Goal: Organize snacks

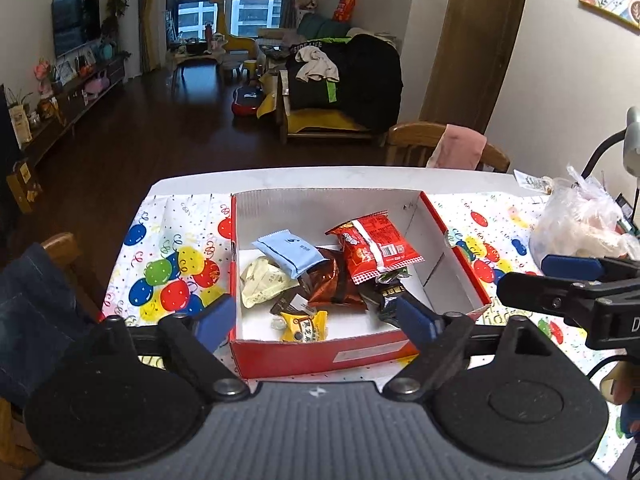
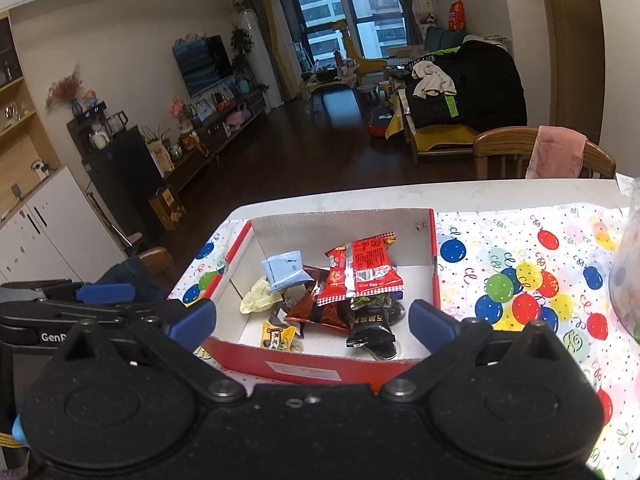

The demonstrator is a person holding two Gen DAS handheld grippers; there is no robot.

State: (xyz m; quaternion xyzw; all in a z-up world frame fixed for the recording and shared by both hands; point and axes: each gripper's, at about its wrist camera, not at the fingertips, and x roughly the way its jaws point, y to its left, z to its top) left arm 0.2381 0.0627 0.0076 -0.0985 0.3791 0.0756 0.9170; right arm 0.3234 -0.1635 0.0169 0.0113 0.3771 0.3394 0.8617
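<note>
A red box (image 1: 320,354) (image 2: 304,368) with a white inside stands on the balloon-print tablecloth (image 1: 172,272). Inside lie several snacks: a red packet (image 1: 374,246) (image 2: 362,266) on top, a light blue packet (image 1: 290,254) (image 2: 285,270), a pale yellow one (image 1: 262,282), a brown one (image 1: 332,286), a small yellow one (image 1: 302,326) (image 2: 276,338) and a black one (image 2: 370,330). My left gripper (image 1: 316,320) hovers open over the box's near wall, nothing between its fingers. My right gripper (image 2: 314,322) hangs open beside it, also holding nothing.
A clear plastic bag (image 1: 580,224) (image 2: 628,272) with contents sits on the table's right side. A wooden chair with a pink cloth (image 1: 460,148) (image 2: 556,156) stands behind the table. Another chair draped in denim (image 1: 32,308) is at the left edge.
</note>
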